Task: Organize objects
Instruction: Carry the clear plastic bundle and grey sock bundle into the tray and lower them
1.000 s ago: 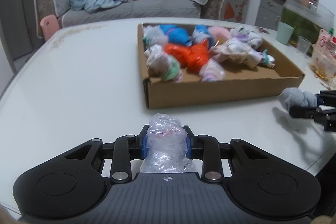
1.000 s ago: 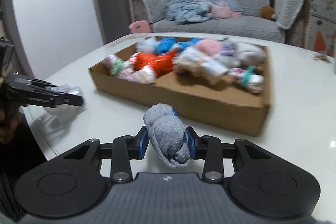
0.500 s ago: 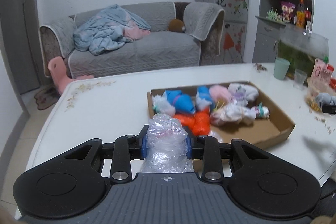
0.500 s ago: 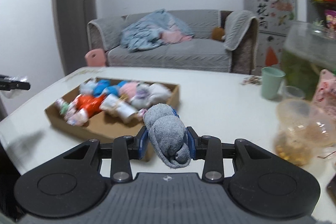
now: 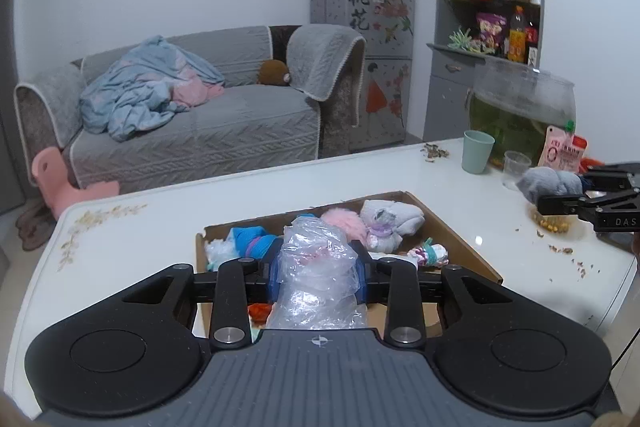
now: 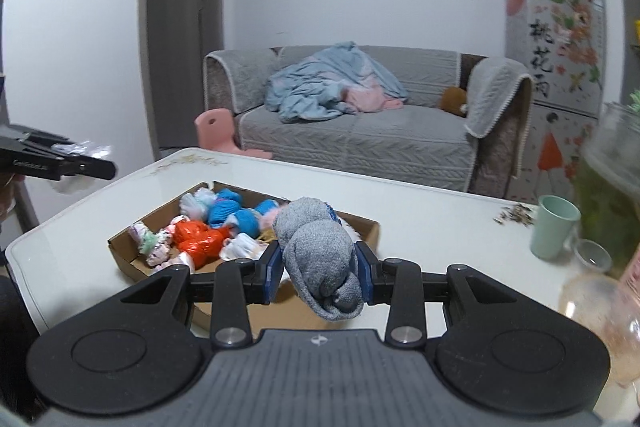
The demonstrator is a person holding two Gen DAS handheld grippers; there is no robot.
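My left gripper (image 5: 318, 273) is shut on a crumpled clear plastic bag (image 5: 316, 267) and holds it high above the near side of a shallow cardboard box (image 5: 456, 239). The box holds several rolled socks and bags in blue, pink, orange and white. My right gripper (image 6: 320, 273) is shut on a rolled grey sock (image 6: 320, 259), raised above the box's right end (image 6: 370, 227). The right gripper and its sock also show at the right of the left wrist view (image 5: 550, 181). The left gripper with its bag shows at the left of the right wrist view (image 6: 76, 157).
The box lies on a white table (image 5: 160, 223). At the table's right stand a green cup (image 5: 477, 151), a small clear cup (image 5: 516, 163), a large glass jar (image 5: 520, 111) and a plastic container (image 6: 596, 303), with scattered crumbs. A grey sofa (image 5: 200, 131) is behind.
Both grippers have risen well above the table, each still holding its object. The box now looks smaller and lower in both views.
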